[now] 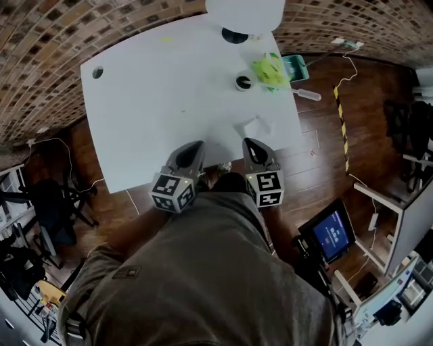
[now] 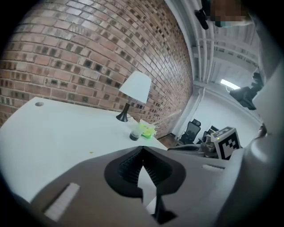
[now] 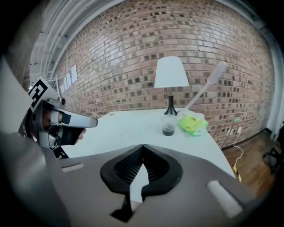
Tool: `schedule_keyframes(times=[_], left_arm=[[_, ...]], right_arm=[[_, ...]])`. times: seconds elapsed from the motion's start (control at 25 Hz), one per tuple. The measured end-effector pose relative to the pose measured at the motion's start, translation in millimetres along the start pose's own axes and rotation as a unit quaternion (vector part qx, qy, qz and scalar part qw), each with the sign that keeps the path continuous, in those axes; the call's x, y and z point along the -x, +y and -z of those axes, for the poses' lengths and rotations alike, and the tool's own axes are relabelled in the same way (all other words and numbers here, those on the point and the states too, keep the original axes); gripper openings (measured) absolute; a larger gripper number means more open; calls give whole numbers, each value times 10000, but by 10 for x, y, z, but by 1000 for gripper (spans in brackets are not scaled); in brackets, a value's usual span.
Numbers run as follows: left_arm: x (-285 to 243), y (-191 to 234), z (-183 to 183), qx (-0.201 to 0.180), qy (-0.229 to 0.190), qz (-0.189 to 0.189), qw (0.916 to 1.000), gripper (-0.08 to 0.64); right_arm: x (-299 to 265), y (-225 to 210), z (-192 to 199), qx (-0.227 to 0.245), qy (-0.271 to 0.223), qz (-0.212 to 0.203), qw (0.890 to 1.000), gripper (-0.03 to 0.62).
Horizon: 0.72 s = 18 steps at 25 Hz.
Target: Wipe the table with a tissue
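Your right gripper (image 3: 142, 158) has its jaws pressed together at the tips with nothing between them. Your left gripper (image 2: 142, 150) is the same: tips meeting, no tissue caught in the ribbed pads. Both hover at the near edge of the table (image 1: 149, 101), side by side and pointing across it, the left at eleven o'clock of the right in the head view.

Just beyond the right gripper's tips, at twelve o'clock, a loose white sheet (image 1: 254, 126) lies flat on the tabletop. It looks like the tissue, apart from both grippers. Farther along at twelve o'clock stands a small cup (image 1: 243, 82) with something dark in the bottom. A green tissue pack (image 1: 269, 70) sits just beside it at two o'clock, and the lamp (image 1: 245, 13) stands at the far edge.

By my reading the task is barely begun. The tissue appears to be out of the pack, but neither gripper has it and no wiping is under way. A faint yellowish speck (image 1: 181, 111) shows on the white surface at nine o'clock of the tissue. You have yet to open a jaw, take the sheet and sweep the tabletop.
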<state>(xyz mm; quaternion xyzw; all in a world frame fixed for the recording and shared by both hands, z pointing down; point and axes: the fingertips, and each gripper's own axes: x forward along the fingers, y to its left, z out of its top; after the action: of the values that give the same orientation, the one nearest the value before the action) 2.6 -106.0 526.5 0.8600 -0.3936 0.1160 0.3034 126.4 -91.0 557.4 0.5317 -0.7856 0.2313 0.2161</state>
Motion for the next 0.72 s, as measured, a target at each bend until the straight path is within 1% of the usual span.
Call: schedule_keyframes(times=[0.08,0.16,0.2,0.28,0.36,0.44,0.6,0.68,0.72], left_arm=[[-79,-12,45,5,172,-25,9998,2],[-142,-1,100,18,318,-64,9995,2],[-172,8,124,16,371,-81,9993,2],[-222,18,154,4,447,-103,9989,2],[-254,15,167,13,494,-121,9987,2],[-278,16,166,36,522,-147,9985,2],[-264,53,148,75,534,-222,9983,2],[-240,80,136,83,509,-271,9983,2],[-246,95,130,96,498,-298,9983,2]], right_arm=[[-69,-167,116,-21,161,83,9998,11],[-138,-317,242,69,367,162,9992,11],[-172,-387,302,141,477,201,9986,25],[-231,-516,401,287,672,301,9969,118],[-268,-623,477,407,843,403,9948,167],[-306,-696,554,480,1023,444,9926,200],[-355,-726,756,581,1440,406,9870,225],[-356,-711,806,613,1596,370,9846,223],[-362,-712,808,631,1636,351,9839,212]])
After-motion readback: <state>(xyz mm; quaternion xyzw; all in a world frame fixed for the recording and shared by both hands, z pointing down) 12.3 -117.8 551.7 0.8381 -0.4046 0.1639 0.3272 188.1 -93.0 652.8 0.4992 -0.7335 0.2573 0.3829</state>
